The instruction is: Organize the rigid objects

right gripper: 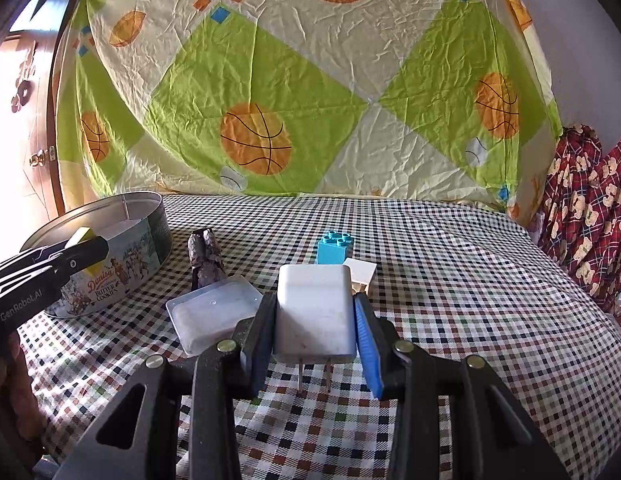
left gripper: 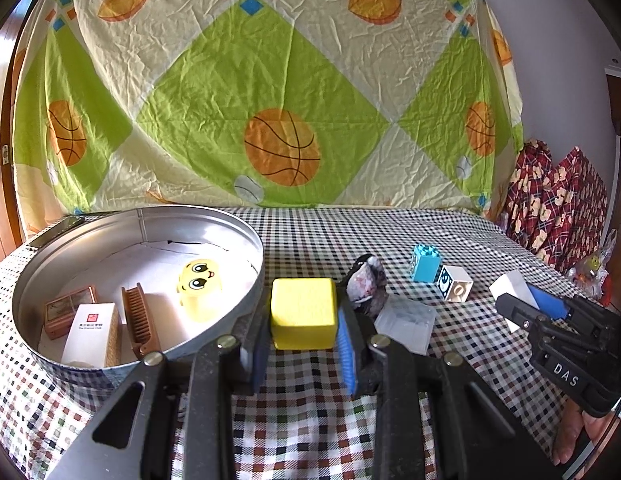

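Observation:
My left gripper point(left gripper: 303, 309) is shut on a yellow cube point(left gripper: 303, 320), held just right of the round metal tin point(left gripper: 214, 224). In the tin lie a yellow face toy point(left gripper: 198, 288), a brown comb point(left gripper: 140, 320), a white box point(left gripper: 92, 332) and a small brown box point(left gripper: 68, 308). My right gripper point(right gripper: 313, 304) is shut on a white charger plug point(right gripper: 314, 312), prongs toward the camera, above the checked cloth. On the cloth sit a dark rock point(right gripper: 204, 256), a clear plastic box point(right gripper: 214, 316), a blue brick point(right gripper: 332, 248) and a white cube point(right gripper: 362, 274).
A basketball-print sheet point(left gripper: 278, 80) hangs behind the checked table point(right gripper: 470, 300). Red patterned fabric point(right gripper: 590, 220) is piled at the far right edge. The left gripper point(right gripper: 88, 244) shows at the tin's near side in the right wrist view.

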A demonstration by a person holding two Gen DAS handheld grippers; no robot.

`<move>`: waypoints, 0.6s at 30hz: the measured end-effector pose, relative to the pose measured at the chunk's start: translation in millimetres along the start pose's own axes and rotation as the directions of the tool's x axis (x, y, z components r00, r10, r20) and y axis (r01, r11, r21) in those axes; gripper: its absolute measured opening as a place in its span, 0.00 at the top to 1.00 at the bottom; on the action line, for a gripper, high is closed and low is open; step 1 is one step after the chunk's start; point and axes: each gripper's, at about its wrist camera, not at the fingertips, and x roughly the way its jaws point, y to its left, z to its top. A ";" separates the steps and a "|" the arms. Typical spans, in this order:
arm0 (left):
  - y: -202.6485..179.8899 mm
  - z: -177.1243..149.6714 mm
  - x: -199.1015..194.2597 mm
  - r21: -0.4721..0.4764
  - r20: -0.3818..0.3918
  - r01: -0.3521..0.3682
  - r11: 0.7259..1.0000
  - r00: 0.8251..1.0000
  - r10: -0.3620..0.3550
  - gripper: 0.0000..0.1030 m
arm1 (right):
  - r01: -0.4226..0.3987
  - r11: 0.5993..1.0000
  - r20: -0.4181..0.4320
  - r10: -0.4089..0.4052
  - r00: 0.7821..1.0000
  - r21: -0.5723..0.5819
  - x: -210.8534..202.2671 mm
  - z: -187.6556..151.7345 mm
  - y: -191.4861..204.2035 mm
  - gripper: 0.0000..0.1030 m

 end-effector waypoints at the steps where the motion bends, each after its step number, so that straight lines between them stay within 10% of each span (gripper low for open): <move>1: 0.0 -0.1 -0.4 -0.001 0.002 0.000 1.000 1.000 0.000 0.73 | 0.001 1.000 0.002 -0.001 1.000 -0.001 -0.3 0.0 0.2 0.61; 18: -1.1 0.9 -4.3 -0.004 0.023 0.000 1.000 1.000 0.000 0.73 | 0.012 1.000 0.039 -0.012 0.999 -0.011 -7.5 -1.6 2.8 0.61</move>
